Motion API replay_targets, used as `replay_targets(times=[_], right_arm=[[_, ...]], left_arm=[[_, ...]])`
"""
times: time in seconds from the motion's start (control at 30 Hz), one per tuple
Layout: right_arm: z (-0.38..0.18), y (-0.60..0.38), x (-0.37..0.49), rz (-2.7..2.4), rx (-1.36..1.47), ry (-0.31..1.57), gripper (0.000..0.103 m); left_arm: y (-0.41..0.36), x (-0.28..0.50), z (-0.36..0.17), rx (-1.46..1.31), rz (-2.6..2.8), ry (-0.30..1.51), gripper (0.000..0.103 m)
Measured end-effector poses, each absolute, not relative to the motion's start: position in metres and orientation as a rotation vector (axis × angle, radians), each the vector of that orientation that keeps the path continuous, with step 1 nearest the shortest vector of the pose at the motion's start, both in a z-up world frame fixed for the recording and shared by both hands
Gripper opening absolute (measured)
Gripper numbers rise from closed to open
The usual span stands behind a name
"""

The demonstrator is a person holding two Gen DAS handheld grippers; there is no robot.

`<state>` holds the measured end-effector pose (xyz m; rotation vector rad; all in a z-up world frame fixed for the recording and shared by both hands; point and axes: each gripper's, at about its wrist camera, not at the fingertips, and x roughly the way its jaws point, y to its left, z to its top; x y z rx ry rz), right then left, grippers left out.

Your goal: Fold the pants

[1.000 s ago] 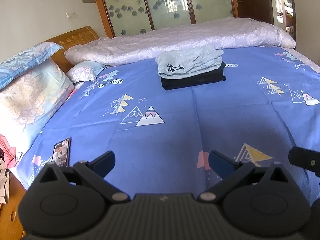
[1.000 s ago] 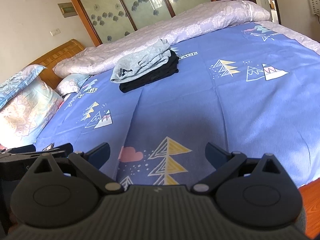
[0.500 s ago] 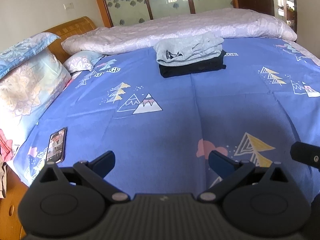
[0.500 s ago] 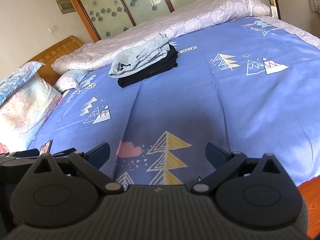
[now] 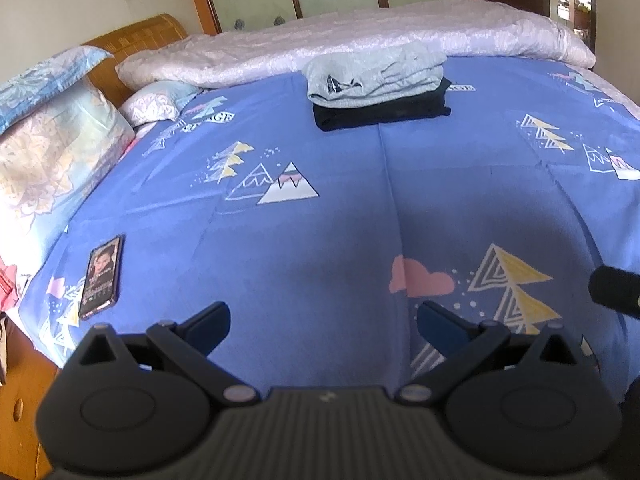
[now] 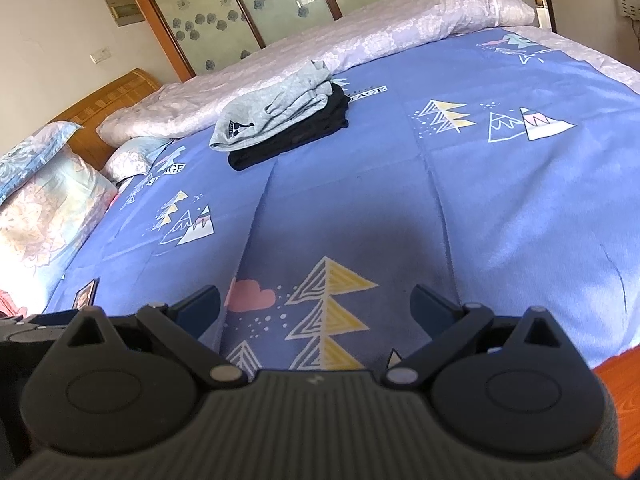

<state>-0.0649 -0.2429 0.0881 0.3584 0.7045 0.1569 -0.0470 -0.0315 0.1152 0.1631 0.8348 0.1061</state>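
Observation:
Folded grey pants (image 5: 374,78) lie on top of folded black pants (image 5: 384,114) far up the blue patterned bed sheet (image 5: 340,216). The stack also shows in the right wrist view, grey pants (image 6: 272,114) over black pants (image 6: 296,138). My left gripper (image 5: 322,322) is open and empty, low over the sheet's near edge, far from the stack. My right gripper (image 6: 316,304) is open and empty, beside the left one. Part of the right gripper (image 5: 616,290) shows at the left wrist view's right edge.
A phone (image 5: 101,276) lies on the sheet at the near left. Pillows (image 5: 44,152) and a wooden headboard (image 5: 140,38) are at the left. A rolled pale quilt (image 5: 360,44) runs behind the stack. Wooden floor (image 6: 624,384) shows at the bed's near right.
Both grippers have drawn back and tilted slightly, so the stack sits a little farther up the views and more of the phone shows. Both stayed open and empty.

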Motion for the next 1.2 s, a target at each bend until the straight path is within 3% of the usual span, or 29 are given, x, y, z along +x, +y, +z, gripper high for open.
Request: replay_targets(times=[1.2], right_arm=[[0.0784, -0.2443, -0.0624, 0.151, 0.360, 0.726, 0.102]], left_arm=[[-0.0299, -0.0445, 0.1068, 0.167, 0.121, 0.860, 0.103]])
